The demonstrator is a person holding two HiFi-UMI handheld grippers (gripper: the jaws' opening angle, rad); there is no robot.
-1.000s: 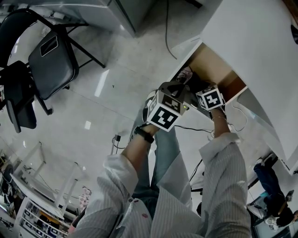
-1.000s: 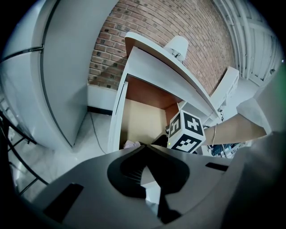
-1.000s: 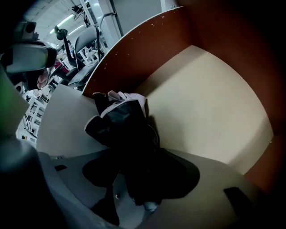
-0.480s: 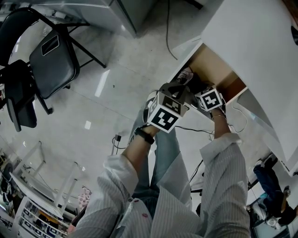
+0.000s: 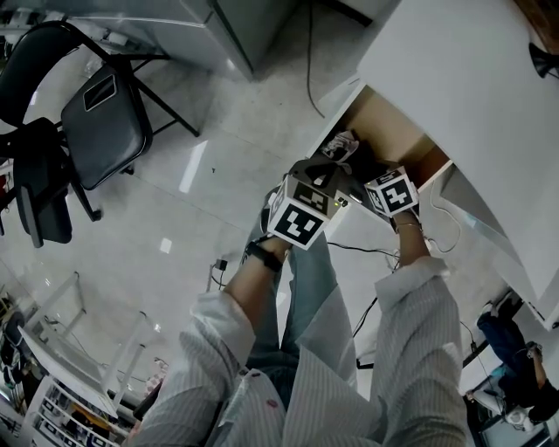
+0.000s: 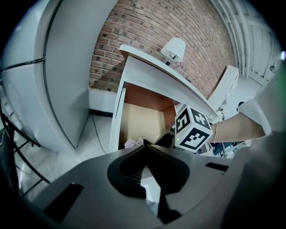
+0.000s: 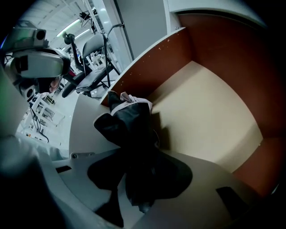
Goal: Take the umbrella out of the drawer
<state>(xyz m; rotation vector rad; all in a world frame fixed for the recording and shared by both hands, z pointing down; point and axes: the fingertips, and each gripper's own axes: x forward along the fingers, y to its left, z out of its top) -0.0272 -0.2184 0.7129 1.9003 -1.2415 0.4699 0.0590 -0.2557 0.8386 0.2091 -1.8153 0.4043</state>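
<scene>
The black folded umbrella [image 7: 132, 127], with a pale patterned end, hangs just over the beige floor of the open drawer [image 7: 210, 112] and casts a shadow on it. My right gripper [image 7: 136, 161] points steeply down into the drawer, its jaws closing on the umbrella's near end. In the head view it [image 5: 371, 175] reaches into the drawer [image 5: 384, 118], where the umbrella [image 5: 341, 147] lies at the near left corner. My left gripper [image 5: 332, 166] hovers at the drawer's white front. In its own view the left gripper [image 6: 143, 154] has its fingertips together, holding nothing.
A white desk [image 5: 472, 79] covers the drawer's back half. A black folding chair [image 5: 105, 113] stands on the pale floor at the left. A cable [image 5: 310, 61] runs along the floor beside a grey cabinet [image 5: 244, 22]. A lamp [image 6: 174, 47] stands on the desk by a brick wall.
The right gripper has closed on the umbrella's end and lifted it a little off the drawer floor. The left gripper has stayed by the drawer front.
</scene>
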